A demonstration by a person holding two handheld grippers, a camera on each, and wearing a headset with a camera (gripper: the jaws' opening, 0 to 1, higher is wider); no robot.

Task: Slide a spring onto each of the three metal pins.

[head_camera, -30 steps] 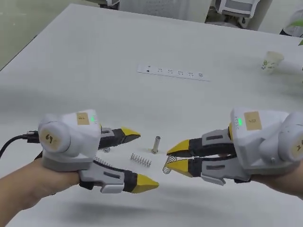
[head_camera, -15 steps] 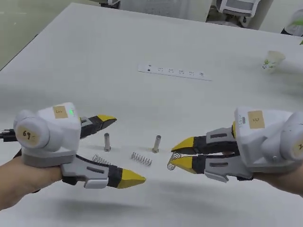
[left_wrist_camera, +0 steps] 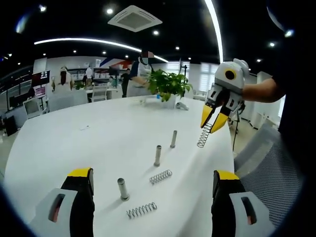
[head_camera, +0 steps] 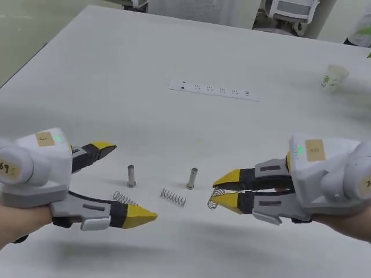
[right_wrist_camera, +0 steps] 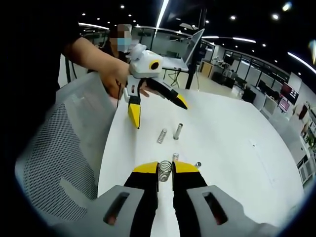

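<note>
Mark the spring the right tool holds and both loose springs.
Held spring (right_wrist_camera: 166,171), right gripper view, exposed coils.
Nearer loose spring (left_wrist_camera: 141,211), left gripper view, middle coils.
Farther loose spring (left_wrist_camera: 160,176), left gripper view, middle coils.

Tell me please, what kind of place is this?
Most likely an open-plan office or lab: a large white table with a power strip, an office chair beyond it, and a ceiling air vent among recessed lights.

Left gripper (head_camera: 133,182) agape, right gripper (head_camera: 214,191) closed.

l tool (head_camera: 134,182), r tool (head_camera: 215,193): white, grey, yellow-tipped.
</note>
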